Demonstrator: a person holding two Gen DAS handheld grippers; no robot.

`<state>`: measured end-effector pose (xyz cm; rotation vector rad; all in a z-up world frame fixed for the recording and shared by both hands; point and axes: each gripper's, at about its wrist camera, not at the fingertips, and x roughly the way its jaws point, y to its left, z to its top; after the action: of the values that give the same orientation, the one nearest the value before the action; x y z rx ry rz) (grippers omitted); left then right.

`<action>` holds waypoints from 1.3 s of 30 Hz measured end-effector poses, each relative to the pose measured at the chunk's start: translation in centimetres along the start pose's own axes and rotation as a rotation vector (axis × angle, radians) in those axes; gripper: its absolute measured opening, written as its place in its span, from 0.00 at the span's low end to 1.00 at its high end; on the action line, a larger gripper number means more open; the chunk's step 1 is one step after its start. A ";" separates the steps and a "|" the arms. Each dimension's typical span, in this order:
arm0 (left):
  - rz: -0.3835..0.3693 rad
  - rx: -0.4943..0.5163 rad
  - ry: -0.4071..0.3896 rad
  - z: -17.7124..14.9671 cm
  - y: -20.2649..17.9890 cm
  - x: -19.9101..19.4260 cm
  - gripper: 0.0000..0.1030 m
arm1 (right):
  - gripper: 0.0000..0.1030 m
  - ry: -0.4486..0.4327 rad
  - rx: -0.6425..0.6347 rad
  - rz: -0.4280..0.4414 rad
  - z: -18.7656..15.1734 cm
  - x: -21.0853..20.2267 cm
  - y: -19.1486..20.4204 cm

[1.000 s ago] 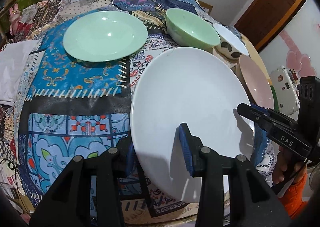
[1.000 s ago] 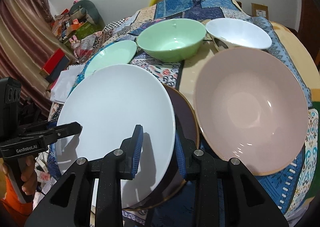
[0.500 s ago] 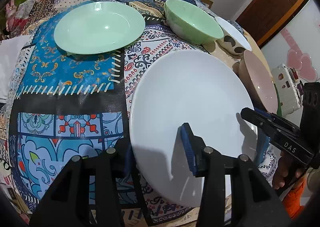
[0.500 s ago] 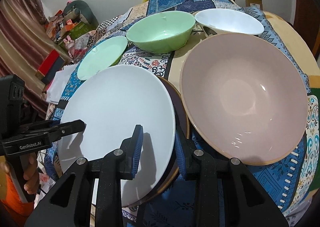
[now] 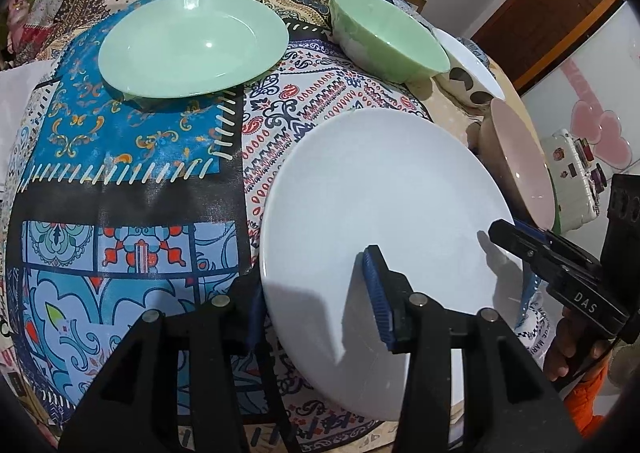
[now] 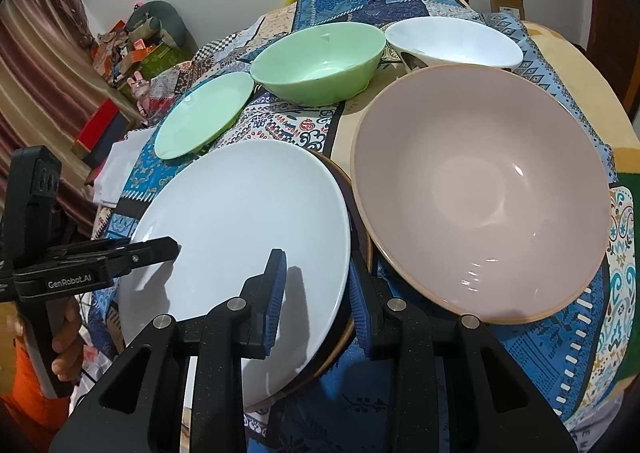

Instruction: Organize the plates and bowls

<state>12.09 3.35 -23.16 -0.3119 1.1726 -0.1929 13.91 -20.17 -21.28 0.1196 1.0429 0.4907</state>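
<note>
Task is judged to be at an early-to-mid stage: a white plate [image 6: 240, 221] is gripped by both tools at once, w/ a dark brown plate [image 6: 352, 213] seen directly beneath it in the right wrist view, so one plate pair looks stacked or nearly so. Whether the white plate is fully seated or held slightly above cannot be told.

The left hand-held gripper [image 5: 316, 305] is closed narrow on the white plate's near-left rim, one finger over the top face and one under. The right hand-held gripper [image 6: 316, 305] is clamped on the right rim, apparently w/ the brown rim also between the jaws.

Not yet sorted: green plate [image 5: 192, 45] lies alone at the far left of the counter [image 5: 120, 173]; green bowl [image 6: 320, 61], white bowl [image 6: 456, 41] and pink bowl [image 6: 480, 189] are set apart, none nested.

Room & edges: the plate pair sits at the near counter edge, w/ some overhang judged likely. The pink bowl's rim is just beside the brown plate on the right, so little clearance is left there. Open patterned cloth is available to the left, between the white plate and the green plate, and a lift-then-left route is judged safest
</note>
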 end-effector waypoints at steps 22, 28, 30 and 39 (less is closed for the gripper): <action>0.052 0.064 -0.065 0.5 -0.7 -2.0 0.43 | 0.27 -0.018 0.004 0.010 -0.5 -1.2 -0.7; 0.090 0.086 -0.116 0.2 -0.8 -4.0 0.43 | 0.27 -0.034 -0.026 -0.024 -0.4 -1.6 0.1; 0.103 0.091 -0.139 0.2 -0.7 -4.9 0.43 | 0.27 -0.041 -0.041 -0.031 -0.3 -1.8 0.5; 0.165 0.061 -0.245 1.5 1.2 -9.3 0.50 | 0.27 -0.119 -0.112 -0.017 2.3 -3.1 3.4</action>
<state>9.93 7.60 -14.88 -0.1784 0.9430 -0.0444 13.50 -18.25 -16.49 0.0397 0.8979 0.5190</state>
